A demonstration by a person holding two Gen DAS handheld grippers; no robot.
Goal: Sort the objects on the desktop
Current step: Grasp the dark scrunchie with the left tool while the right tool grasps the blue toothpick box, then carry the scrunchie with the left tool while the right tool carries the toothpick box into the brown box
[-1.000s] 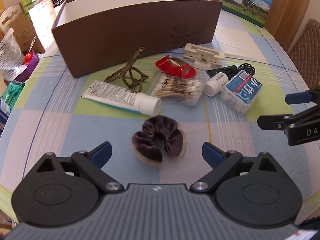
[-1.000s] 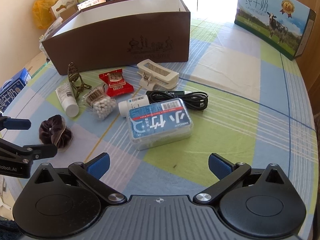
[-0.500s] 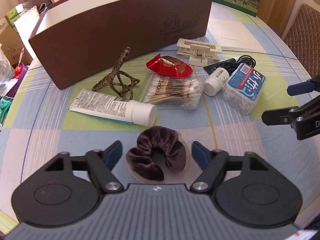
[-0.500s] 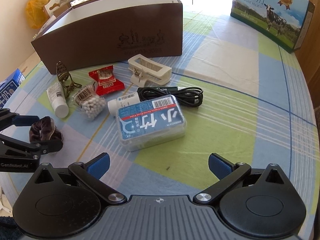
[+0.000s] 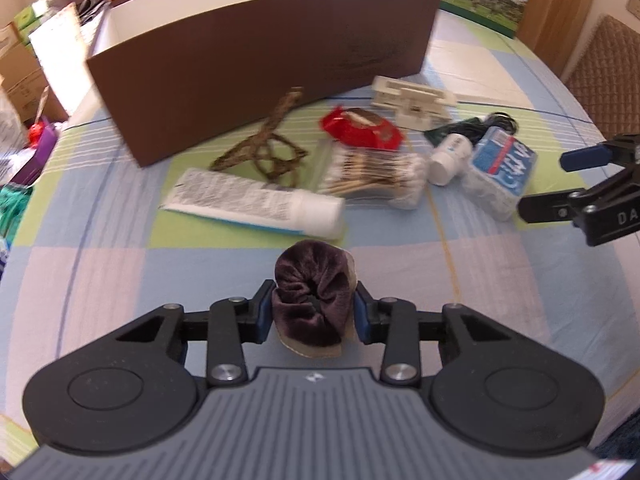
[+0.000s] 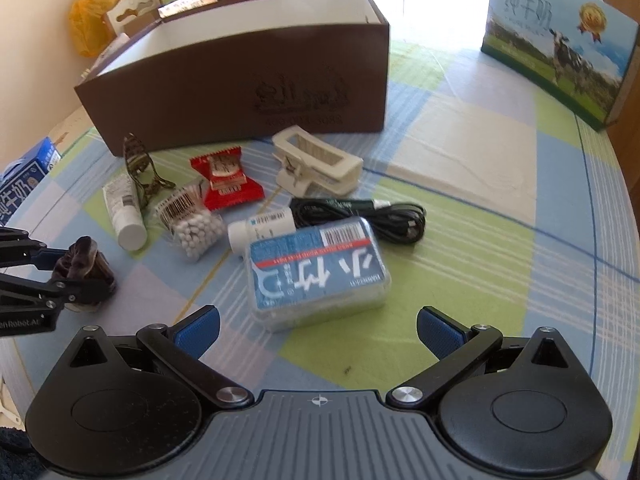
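the dark purple velvet scrunchie [image 5: 313,300] is bunched narrow, squeezed between two blue pads, near the front of the checked worktop [image 5: 120,280]. behind it lie a white squeeze tube [image 5: 256,202] on its side, a bag of cotton swabs [image 5: 376,172], a red sweet wrapper [image 5: 362,128] and a clear blue-labelled box [image 6: 316,272]. the open brown cardboard box [image 5: 256,68] stands at the back.

black linkage arms, blue-padded fingers [image 6: 198,326] — ribbed grey body, silver screws.
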